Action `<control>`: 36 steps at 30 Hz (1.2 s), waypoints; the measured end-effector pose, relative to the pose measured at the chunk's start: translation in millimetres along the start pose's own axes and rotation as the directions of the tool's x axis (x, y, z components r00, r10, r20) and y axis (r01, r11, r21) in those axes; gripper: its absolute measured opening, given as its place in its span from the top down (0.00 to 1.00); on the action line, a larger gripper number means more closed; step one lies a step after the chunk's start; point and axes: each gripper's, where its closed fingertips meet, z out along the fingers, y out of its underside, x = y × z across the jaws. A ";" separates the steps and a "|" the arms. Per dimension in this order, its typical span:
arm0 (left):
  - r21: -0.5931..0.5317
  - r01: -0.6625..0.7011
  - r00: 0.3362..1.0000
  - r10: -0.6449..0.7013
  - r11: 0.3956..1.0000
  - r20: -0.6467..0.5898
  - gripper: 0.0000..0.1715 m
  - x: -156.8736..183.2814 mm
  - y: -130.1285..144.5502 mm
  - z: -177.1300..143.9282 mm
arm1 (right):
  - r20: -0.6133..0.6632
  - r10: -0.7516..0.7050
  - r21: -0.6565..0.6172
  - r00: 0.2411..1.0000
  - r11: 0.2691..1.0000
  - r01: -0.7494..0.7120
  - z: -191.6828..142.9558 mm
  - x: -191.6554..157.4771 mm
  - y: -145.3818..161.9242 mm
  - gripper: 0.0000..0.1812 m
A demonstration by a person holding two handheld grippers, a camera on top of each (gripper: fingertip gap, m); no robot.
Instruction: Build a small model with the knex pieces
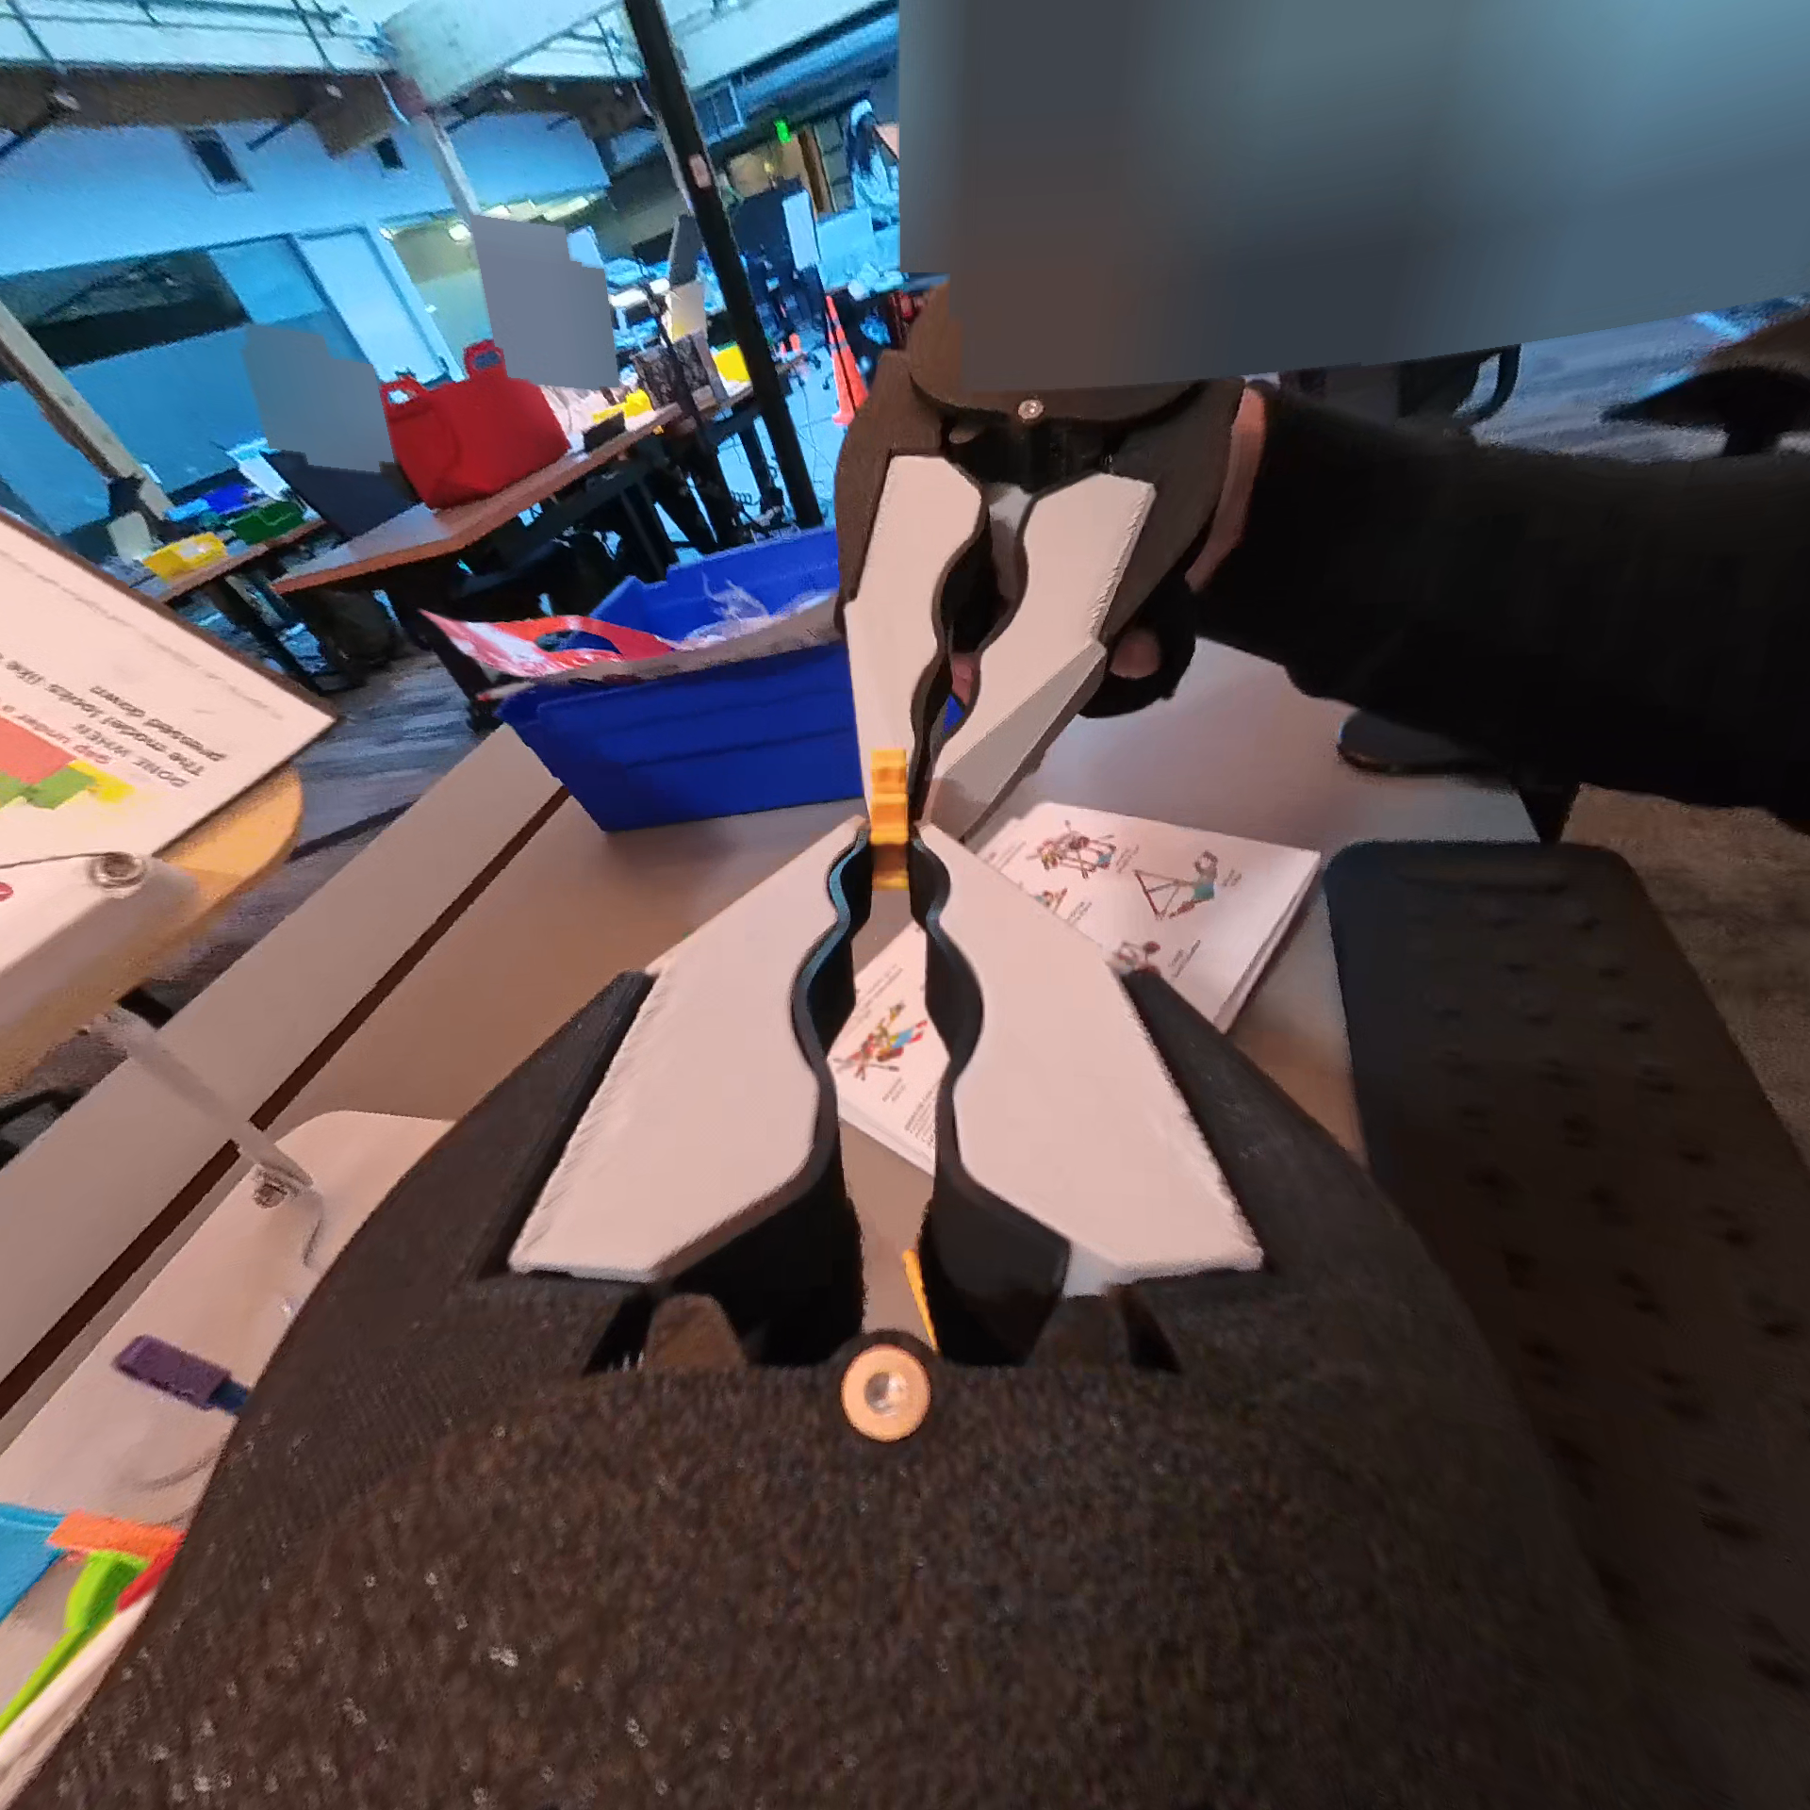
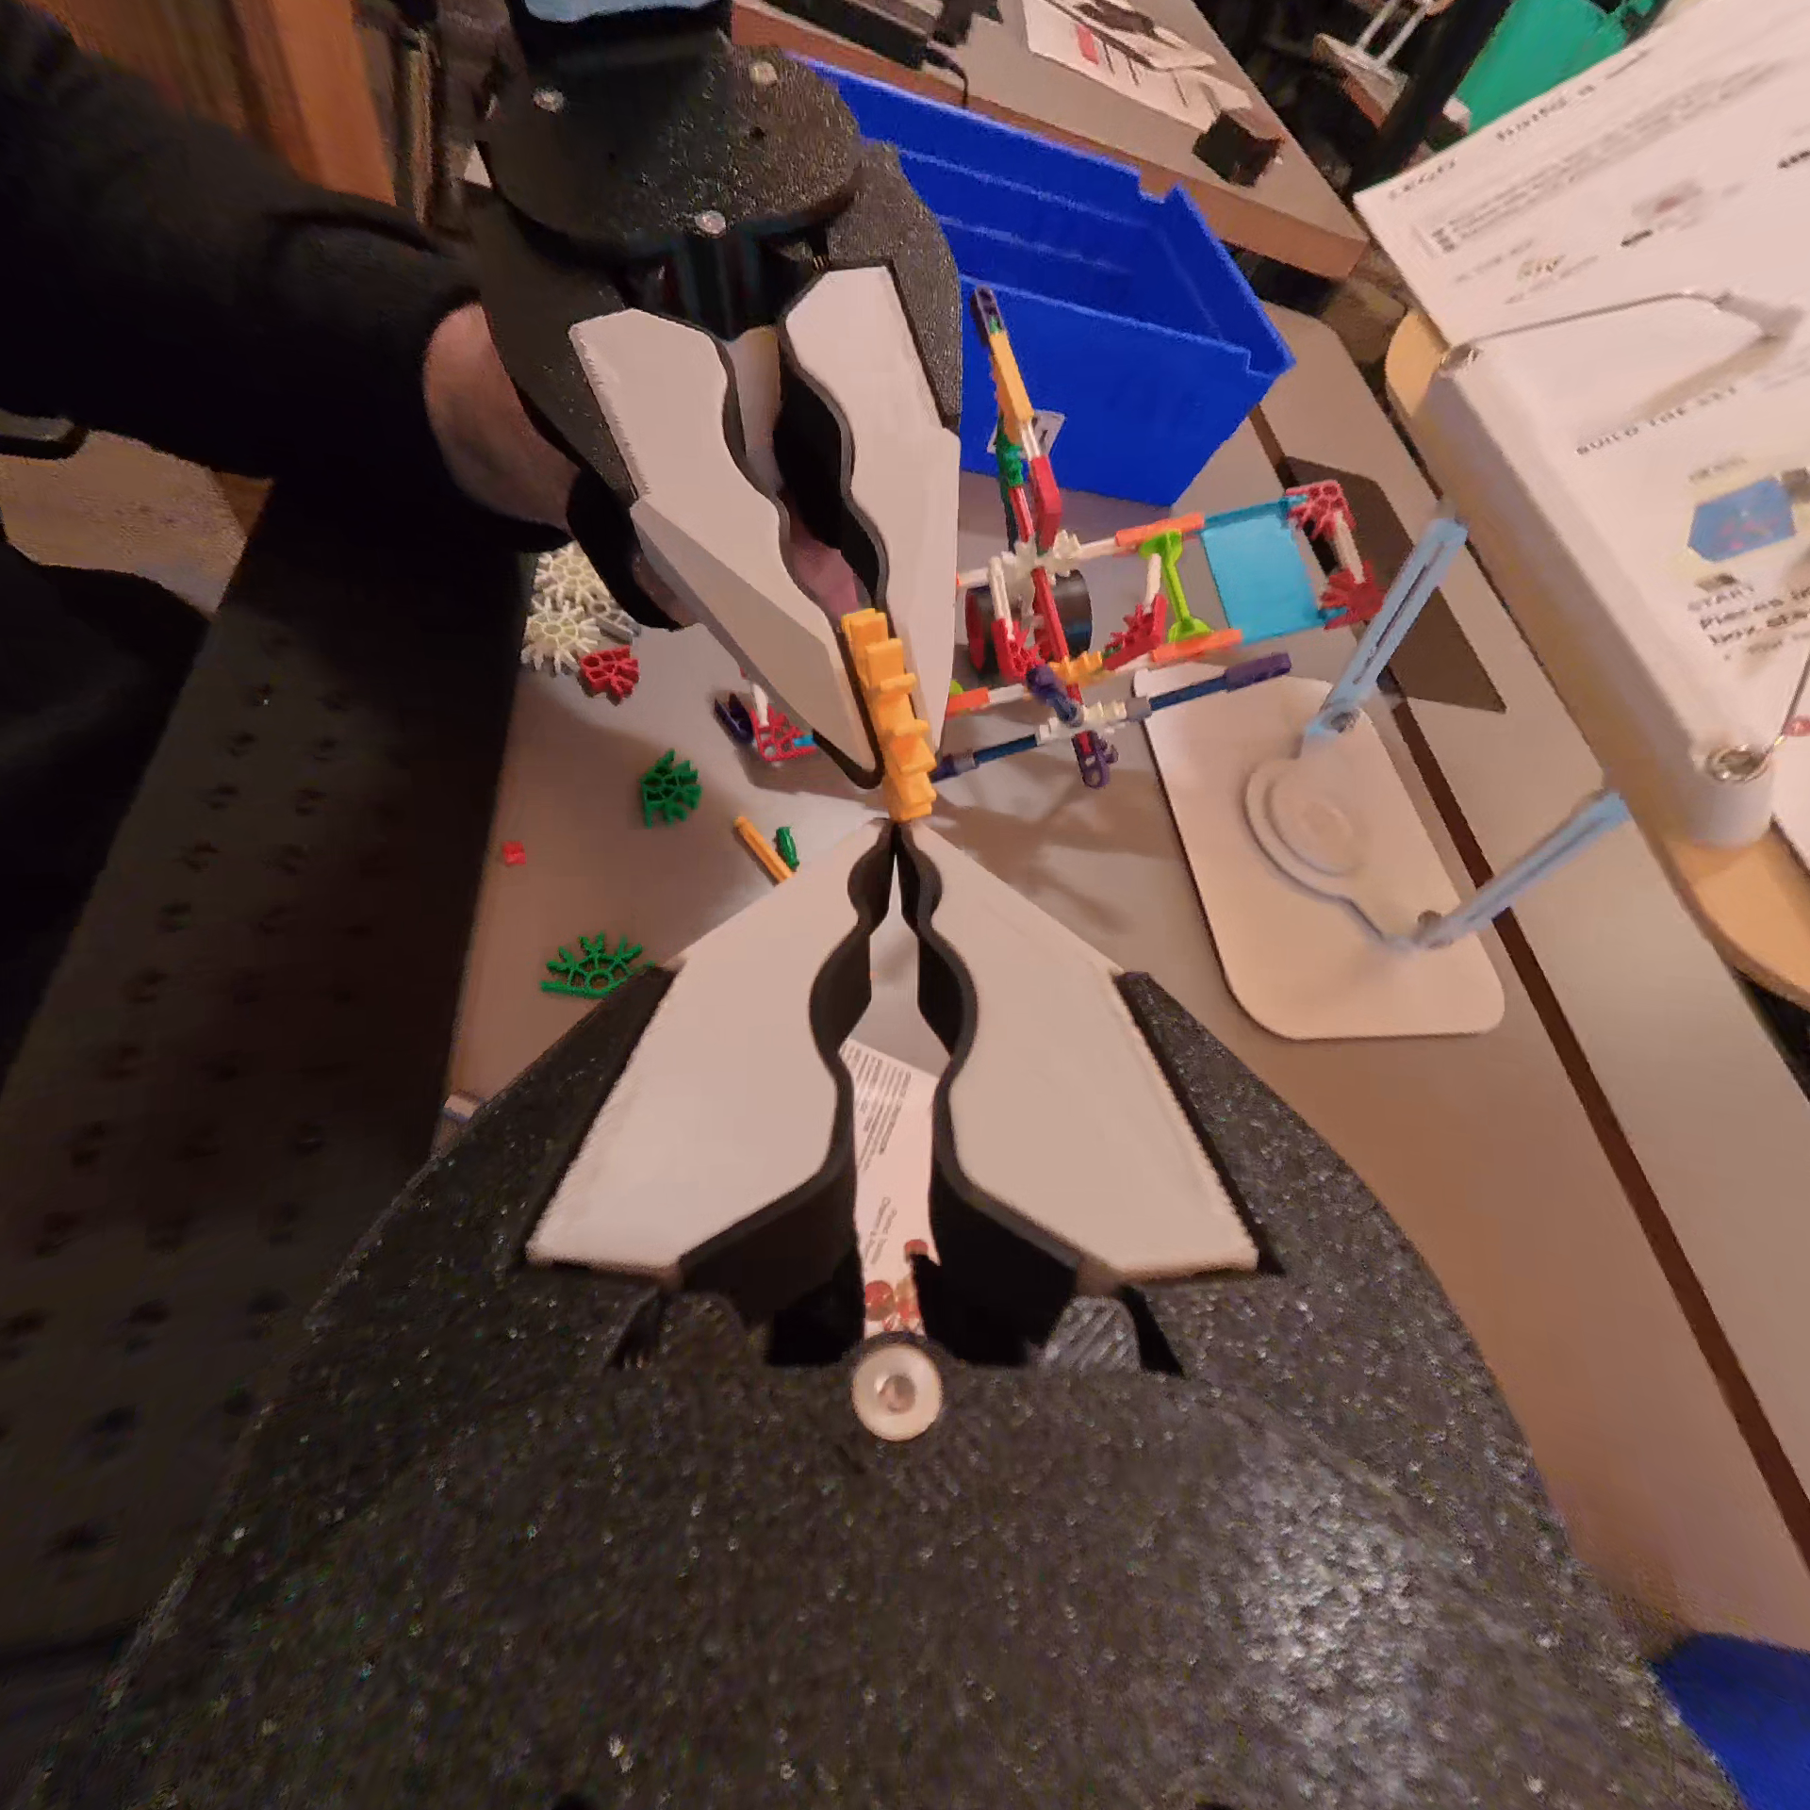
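Left gripper point(image 1: 889, 850) and right gripper point(image 2: 895, 831) both clamped on same yellow toothed piece point(image 2: 886, 720), held up above desk point(image 2: 1469, 1224). Colorful toy model point(image 2: 1126, 607) beyond, near blue bin point(image 2: 1097, 294).

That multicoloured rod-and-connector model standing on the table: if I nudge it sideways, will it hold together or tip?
The model looks light, thin plastic rods on snap connectors, so it probably slides or flexes. Its tall upright section makes tipping likely. It appears to rest on a dark wheel, so it may also roll.
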 end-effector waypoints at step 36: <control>-0.013 0.089 0.994 -0.090 0.996 -0.060 0.97 -11.2 1.3 -6.2 | 0.131 0.076 0.171 0.988 0.980 -0.098 3.6 8.8 -39.5 0.96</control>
